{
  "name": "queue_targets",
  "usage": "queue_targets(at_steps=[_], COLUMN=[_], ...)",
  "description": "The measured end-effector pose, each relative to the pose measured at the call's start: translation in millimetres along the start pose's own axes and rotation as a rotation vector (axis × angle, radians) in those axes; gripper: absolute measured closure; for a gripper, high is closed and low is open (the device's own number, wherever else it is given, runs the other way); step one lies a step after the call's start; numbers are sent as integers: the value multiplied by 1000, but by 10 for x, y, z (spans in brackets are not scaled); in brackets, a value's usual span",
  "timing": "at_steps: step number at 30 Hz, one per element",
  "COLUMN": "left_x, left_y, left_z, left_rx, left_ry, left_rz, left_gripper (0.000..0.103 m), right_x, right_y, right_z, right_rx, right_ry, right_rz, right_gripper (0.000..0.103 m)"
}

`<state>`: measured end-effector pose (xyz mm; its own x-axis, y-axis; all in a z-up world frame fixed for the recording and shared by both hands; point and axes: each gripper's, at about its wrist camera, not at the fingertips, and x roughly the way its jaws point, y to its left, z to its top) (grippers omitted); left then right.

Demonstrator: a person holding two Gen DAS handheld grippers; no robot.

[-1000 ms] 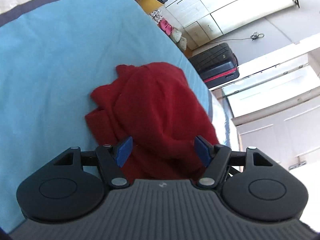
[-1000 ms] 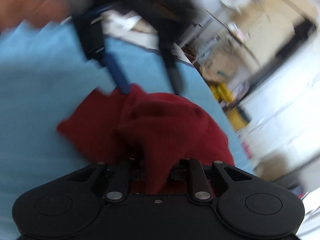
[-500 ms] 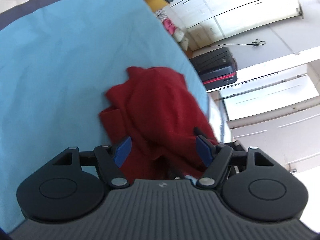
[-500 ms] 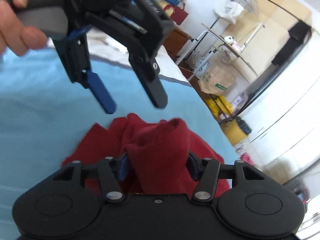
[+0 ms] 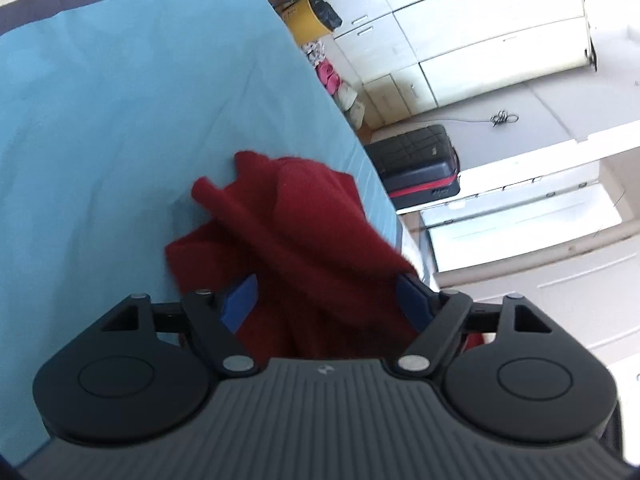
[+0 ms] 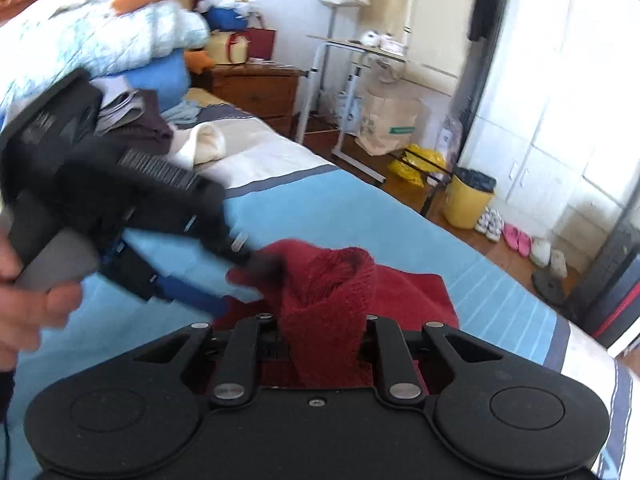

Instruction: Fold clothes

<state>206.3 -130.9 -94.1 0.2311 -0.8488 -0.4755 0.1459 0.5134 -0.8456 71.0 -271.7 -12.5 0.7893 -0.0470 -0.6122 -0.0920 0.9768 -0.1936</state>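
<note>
So the left gripper (image 6: 224, 276) is dropping right down onto the red sweater (image 6: 332, 296), fingers now reaching into its near edge instead of hanging above it. The right gripper (image 6: 320, 344) is clamping tighter on the sweater's bunched-up fold, lifting it higher off the blue bedsheet (image 6: 360, 220).

Left gripper (image 5: 326, 294): black linkage arms, silver pivot screws, blue finger pads (image 5: 240, 300), grey ribbed housing. Right gripper (image 6: 324, 334): all-black body, silver screws.

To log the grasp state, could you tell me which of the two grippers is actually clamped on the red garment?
The right gripper: its fingers pinch a bunched fold of the red garment. The left gripper is open, merely straddling the cloth.
</note>
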Motion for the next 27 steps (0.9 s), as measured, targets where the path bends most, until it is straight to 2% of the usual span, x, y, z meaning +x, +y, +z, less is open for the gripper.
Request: queue_targets(at_steps=[4, 7, 8, 9, 11, 13, 14, 18, 22, 24, 27], left_x=[47, 57, 68, 82, 132, 181, 197, 48, -143, -127, 26], left_y=[-2, -81, -95, -110, -149, -183, -172, -185, -368, -418, -434], left_z=[-23, -64, -87, -111, -183, -255, -288, -275, -306, -319, -359], left_rx=[32, 95, 114, 136, 213, 285, 286, 217, 282, 297, 311], left_ry=[9, 19, 14, 11, 26, 43, 62, 53, -19, -18, 33], left_rz=[67, 89, 117, 152, 299, 441, 478, 436, 329, 237, 194], left_gripper=[28, 30, 31, 33, 36, 32, 32, 35, 34, 33, 33], right_x=[78, 42, 18, -29, -141, -264, -323, -560, -528, -438, -189], right_y=[227, 462, 547, 624, 717, 662, 592, 313, -48, -195, -338], right_z=[-152, -312, -359, -405, -470, -473, -457, -395, -327, -332, -331], right_rx=[-125, -257, -309, -358, -412, -378, -339, -186, -85, -30, -7], right_ry=[15, 15, 5, 0, 4, 23, 32, 67, 65, 70, 90], right_rz=[9, 31, 37, 55, 94, 122, 130, 164, 70, 27, -63], right_gripper=[77, 67, 60, 52, 51, 51, 51, 41, 41, 41, 40])
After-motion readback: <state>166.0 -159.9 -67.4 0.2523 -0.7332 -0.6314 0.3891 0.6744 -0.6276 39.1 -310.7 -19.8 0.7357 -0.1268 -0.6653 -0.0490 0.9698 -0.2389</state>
